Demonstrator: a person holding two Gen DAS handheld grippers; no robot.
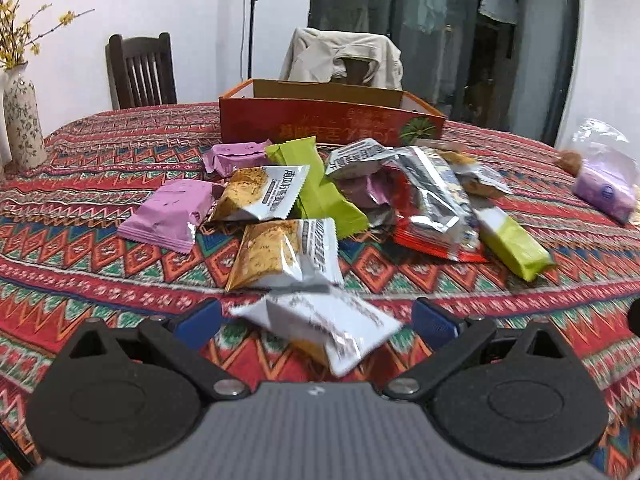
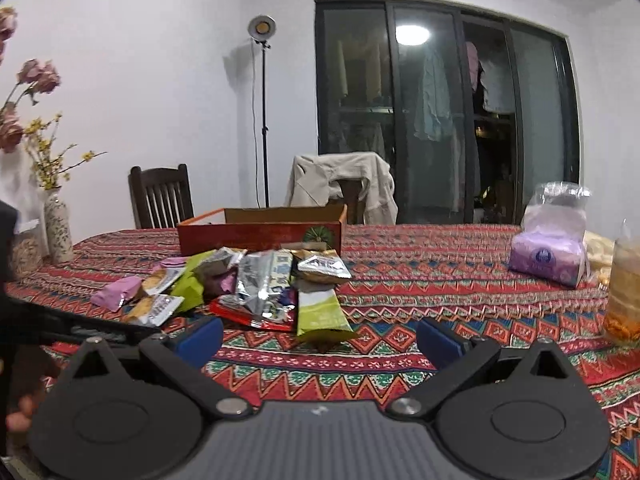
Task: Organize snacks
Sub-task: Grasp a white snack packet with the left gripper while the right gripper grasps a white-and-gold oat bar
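Note:
A heap of snack packets lies on the patterned tablecloth (image 1: 80, 208) before an open orange cardboard box (image 1: 332, 120). My left gripper (image 1: 316, 322) is open, its blue fingers either side of a blurred white packet (image 1: 320, 324) that touches neither pad. Beyond it are a white-and-gold packet (image 1: 284, 254), purple packets (image 1: 168, 216), a green packet (image 1: 320, 192) and a silver-and-red bag (image 1: 432, 208). My right gripper (image 2: 320, 340) is open and holds nothing, just short of a green packet (image 2: 320, 314). The box (image 2: 260, 232) stands behind the heap (image 2: 248, 284).
A floral vase (image 1: 22, 120) with yellow twigs stands at the table's left edge. A purple tissue pack in a clear bag (image 2: 550, 248) and a jar (image 2: 624, 292) sit at the right. Two chairs, one draped with a beige jacket (image 2: 340, 184), stand behind the table.

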